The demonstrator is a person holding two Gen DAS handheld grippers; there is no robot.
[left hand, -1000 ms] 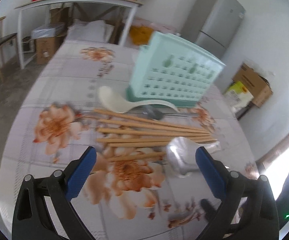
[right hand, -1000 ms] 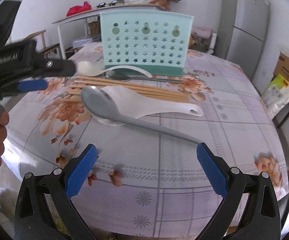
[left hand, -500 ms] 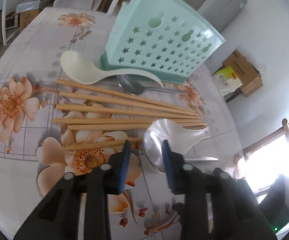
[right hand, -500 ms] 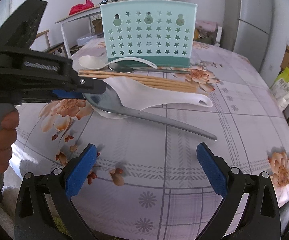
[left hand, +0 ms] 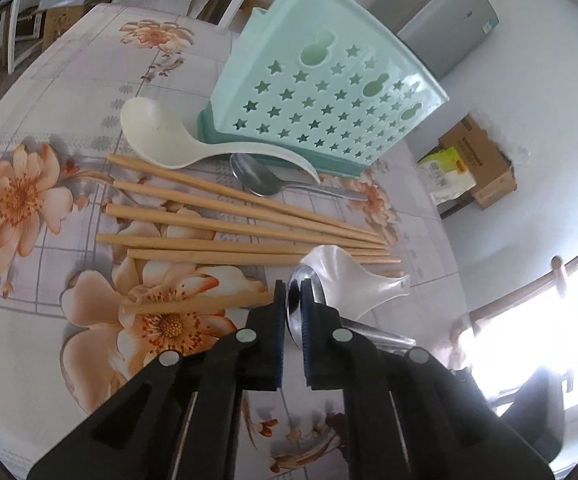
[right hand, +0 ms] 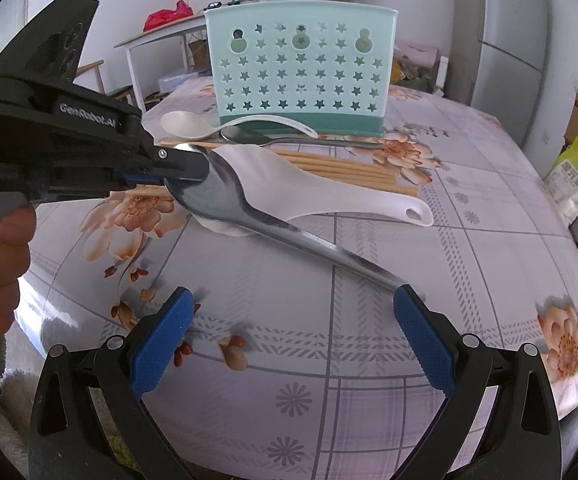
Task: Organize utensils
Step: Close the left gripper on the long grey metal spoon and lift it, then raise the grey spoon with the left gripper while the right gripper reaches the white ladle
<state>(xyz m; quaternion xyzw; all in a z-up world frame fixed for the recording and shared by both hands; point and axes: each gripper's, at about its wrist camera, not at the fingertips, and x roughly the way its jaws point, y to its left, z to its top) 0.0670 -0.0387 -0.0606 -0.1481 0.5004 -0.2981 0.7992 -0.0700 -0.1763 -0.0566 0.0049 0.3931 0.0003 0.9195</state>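
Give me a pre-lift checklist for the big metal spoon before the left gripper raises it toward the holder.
1. Left gripper has just closed on the metal spoon, pads on the bowl rim: ok.
2. Grip secure enough to lift: cannot tell; the long handle hangs far out.
3. Spoon free of the translucent scoop: not ok, its bowl lies on the scoop.
4. Right gripper open, empty: ok.
5. Spoon handle tip close to the right gripper's finger: not ok.
6. Green holder upright, top free: ok.

Beyond the black, blue-padded claw (left hand: 293, 312), tan chopsticks (left hand: 225, 222) and a white ladle (left hand: 157, 136) lie on the table's (right hand: 369, 360) lilac, orange-flowered cloth before a mint star-punched holder (left hand: 329, 100).
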